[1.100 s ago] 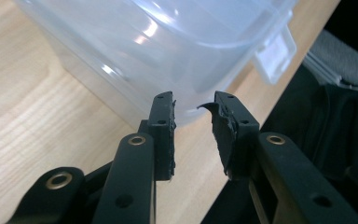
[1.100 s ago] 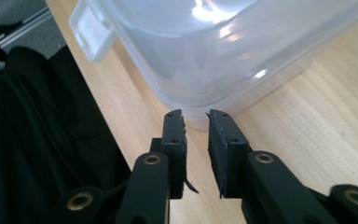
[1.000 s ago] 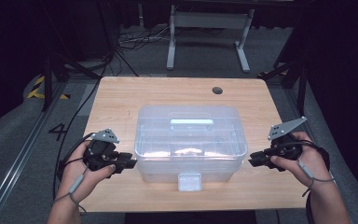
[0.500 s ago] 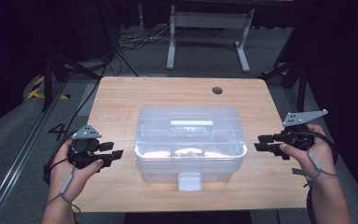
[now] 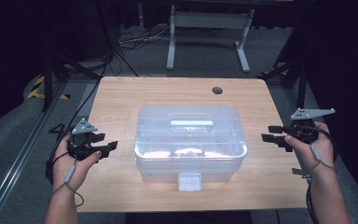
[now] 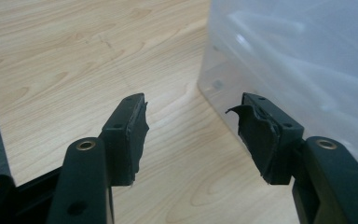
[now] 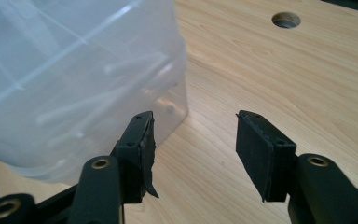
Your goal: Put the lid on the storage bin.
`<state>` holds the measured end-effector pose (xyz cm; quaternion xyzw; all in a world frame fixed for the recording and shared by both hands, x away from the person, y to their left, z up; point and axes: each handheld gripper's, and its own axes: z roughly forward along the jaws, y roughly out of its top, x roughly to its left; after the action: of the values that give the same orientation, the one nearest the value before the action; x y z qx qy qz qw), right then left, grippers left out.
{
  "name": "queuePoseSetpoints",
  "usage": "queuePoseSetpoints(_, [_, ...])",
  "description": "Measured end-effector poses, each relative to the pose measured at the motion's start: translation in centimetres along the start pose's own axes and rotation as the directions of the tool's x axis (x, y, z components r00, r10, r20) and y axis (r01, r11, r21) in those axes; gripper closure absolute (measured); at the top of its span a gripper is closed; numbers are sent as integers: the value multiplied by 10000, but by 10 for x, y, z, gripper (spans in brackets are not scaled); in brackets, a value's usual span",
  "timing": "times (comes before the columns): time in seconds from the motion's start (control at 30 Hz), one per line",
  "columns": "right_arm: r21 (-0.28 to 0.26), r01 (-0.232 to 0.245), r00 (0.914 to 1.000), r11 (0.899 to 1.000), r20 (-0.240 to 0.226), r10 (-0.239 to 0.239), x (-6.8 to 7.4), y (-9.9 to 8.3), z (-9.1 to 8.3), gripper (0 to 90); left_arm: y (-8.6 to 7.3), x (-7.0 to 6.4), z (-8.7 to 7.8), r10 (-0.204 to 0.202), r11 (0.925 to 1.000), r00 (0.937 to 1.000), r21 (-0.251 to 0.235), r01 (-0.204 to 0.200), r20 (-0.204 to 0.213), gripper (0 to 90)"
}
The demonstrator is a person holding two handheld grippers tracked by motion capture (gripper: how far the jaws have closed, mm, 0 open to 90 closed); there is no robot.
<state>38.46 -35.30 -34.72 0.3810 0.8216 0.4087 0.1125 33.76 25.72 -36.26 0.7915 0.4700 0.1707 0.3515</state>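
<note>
A clear plastic storage box point(image 5: 190, 140) with a lid, a top handle point(image 5: 191, 123) and a front latch point(image 5: 189, 181) stands in the middle of the wooden table point(image 5: 121, 102). My left gripper point(image 5: 108, 148) is held left of the box, apart from it, jaws open and empty. In the left gripper view the box wall point(image 6: 298, 60) fills the right side beyond the gripper point(image 6: 191, 133). My right gripper point(image 5: 269, 133) hovers right of the box, open and empty. In the right gripper view the box corner point(image 7: 74, 79) lies left of the gripper point(image 7: 193, 147).
A round cable hole point(image 5: 217, 90) is in the table's far right part, also seen as the hole point(image 7: 285, 20) in the right gripper view. A metal stand point(image 5: 205, 28) and cables point(image 5: 130, 37) sit on the floor behind the table. A rail point(image 5: 14, 163) runs along the left.
Both grippers have drawn outward from the box's sides, the left one to the left and the right one to the right and slightly farther up the table. The box has stayed put.
</note>
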Motion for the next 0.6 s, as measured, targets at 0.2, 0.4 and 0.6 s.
queuePoseSetpoints(0.2, [90, -358, 9988, 9993, 333, 354, -18, -11, 11, 435, -6, 11, 15, -311, 9994, 9993, -163, 308, -190, 407])
queuePoseSetpoints(0.4, [204, -485, 9971, 9986, 590, 472, -31, -22, 24, 408, -14, 21, 27, -762, 9966, 9971, -314, 763, 37, 402])
queuePoseSetpoints(0.6, [290, -42, 9970, 9996, 770, 20, -39, -29, 40, 381, -22, 29, 40, -595, 9972, 9981, -472, 588, -139, 390])
